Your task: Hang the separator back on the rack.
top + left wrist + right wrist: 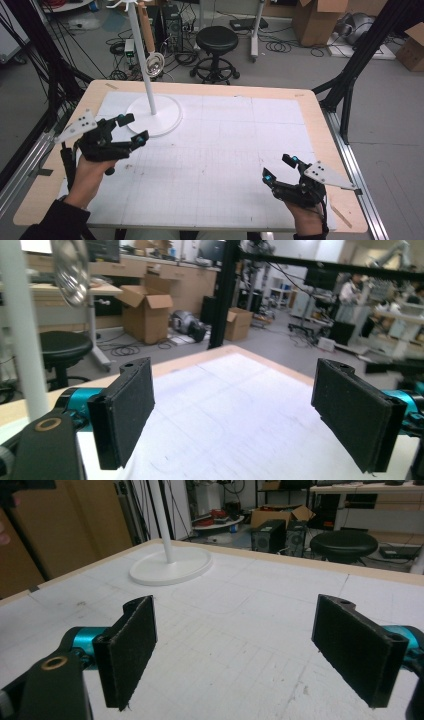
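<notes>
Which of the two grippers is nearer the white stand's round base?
The left gripper, its jaws open right beside the stand base; the right gripper sits open at the table's near right corner.

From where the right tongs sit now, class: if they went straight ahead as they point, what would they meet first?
Probably the white stand's round base. The right tongs stand open over bare white table sheet, aimed roughly that way, though depth is hard to judge.
</notes>
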`<state>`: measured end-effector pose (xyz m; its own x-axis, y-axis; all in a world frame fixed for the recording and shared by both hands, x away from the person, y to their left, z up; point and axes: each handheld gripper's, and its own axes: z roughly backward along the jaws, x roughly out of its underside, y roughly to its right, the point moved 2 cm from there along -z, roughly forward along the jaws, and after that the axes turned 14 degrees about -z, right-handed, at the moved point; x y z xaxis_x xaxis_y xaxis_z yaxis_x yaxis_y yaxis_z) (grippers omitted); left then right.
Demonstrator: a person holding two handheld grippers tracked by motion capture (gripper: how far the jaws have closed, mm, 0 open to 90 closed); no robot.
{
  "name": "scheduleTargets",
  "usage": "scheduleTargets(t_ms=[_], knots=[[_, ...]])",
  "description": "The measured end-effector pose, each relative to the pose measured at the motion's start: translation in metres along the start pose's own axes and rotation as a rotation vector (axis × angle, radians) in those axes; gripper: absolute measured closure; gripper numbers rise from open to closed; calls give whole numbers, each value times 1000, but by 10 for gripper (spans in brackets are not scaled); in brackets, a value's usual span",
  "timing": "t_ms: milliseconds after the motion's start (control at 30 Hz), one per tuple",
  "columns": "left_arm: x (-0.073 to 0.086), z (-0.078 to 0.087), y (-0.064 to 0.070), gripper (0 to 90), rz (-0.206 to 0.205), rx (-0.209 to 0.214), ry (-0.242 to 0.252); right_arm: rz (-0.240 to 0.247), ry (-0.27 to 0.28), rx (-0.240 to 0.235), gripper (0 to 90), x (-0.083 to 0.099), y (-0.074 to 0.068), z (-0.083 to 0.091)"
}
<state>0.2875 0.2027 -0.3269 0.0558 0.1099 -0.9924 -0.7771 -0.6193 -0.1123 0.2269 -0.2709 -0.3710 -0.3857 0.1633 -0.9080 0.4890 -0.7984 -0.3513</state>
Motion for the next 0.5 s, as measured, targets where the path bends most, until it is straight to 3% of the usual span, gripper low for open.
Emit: scheduleTargets(t_ms=[200,367,500], knots=[[21,11,13,178,1,4,-16,2,7,-5,165,0,-3,2],[40,21,13,184,28,-16,-7,6,8,5,165,0,-4,1],[53,26,11,185,28,-29,-43,4,0,12,166,2,-4,1]])
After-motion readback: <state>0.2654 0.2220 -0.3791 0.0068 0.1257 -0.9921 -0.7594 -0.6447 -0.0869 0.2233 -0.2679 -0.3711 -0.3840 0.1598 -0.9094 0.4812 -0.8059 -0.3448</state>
